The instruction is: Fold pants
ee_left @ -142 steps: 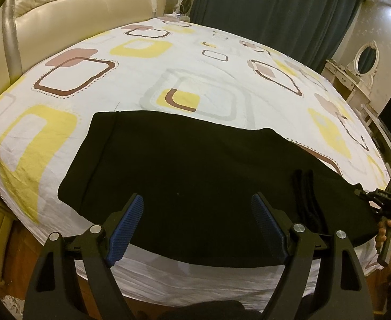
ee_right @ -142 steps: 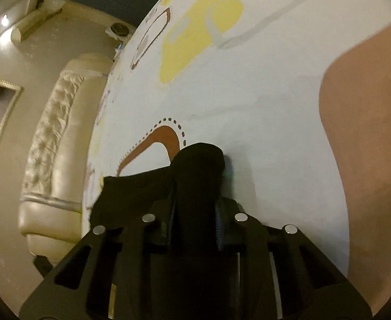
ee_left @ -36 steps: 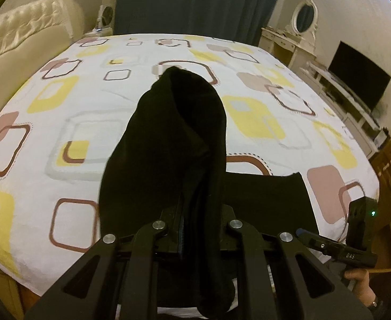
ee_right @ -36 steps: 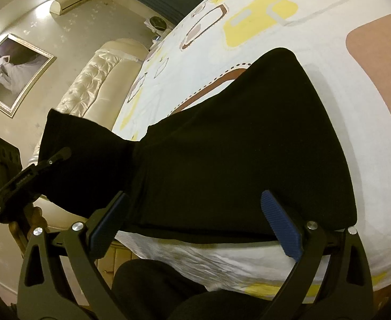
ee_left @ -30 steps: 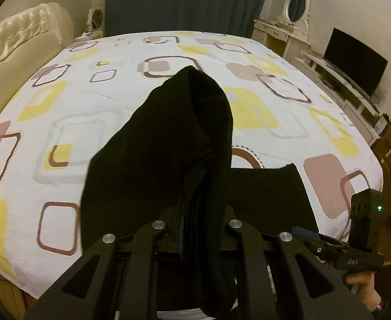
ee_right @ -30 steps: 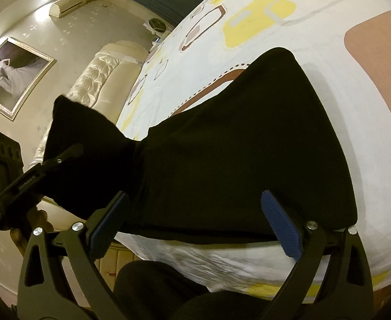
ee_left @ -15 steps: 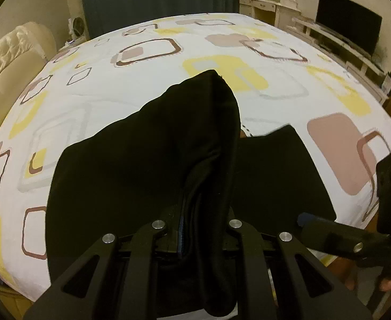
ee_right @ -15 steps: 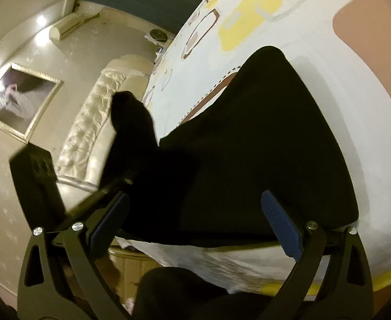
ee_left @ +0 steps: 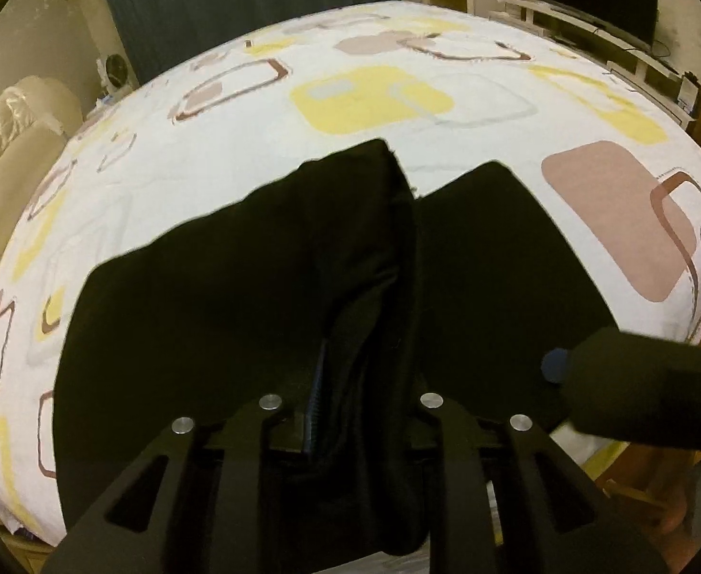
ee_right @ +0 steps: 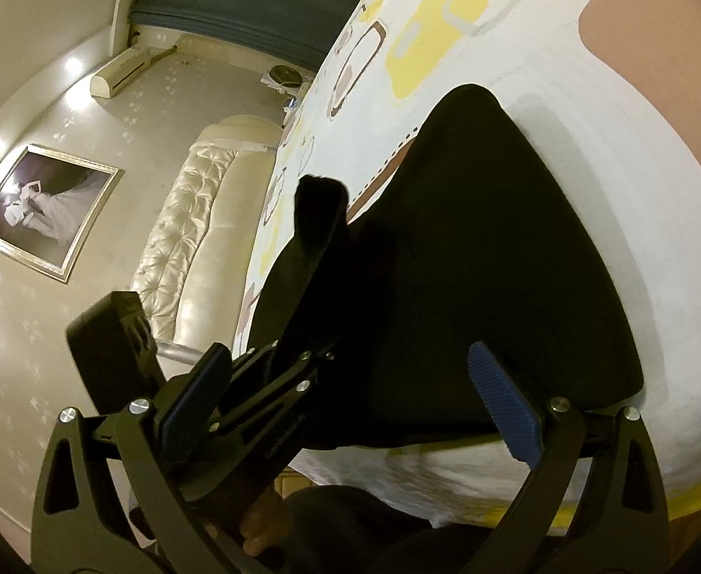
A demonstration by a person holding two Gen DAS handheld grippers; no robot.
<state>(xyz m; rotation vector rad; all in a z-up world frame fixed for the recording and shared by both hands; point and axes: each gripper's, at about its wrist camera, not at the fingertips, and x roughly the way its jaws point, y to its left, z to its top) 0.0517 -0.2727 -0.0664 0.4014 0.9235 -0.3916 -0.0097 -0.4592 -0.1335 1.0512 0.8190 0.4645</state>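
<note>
A: Where are the black pants [ee_left: 216, 315]?
B: Lying on the patterned bedsheet [ee_left: 360, 95] near the bed's near edge, one end raised at 12 o'clock of the left gripper [ee_left: 345, 411].
A: Its grip?
B: Jaws just easing apart, cloth still pinched between them. The right gripper [ee_right: 350, 406] is spread wide, holding nothing, pants at its 12 o'clock

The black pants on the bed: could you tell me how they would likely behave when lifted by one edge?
The black pants are probably floppy: the end in the left gripper droops in soft folds. They likely weigh little and shouldn't roll, lying flat on the bedsheet.
</note>
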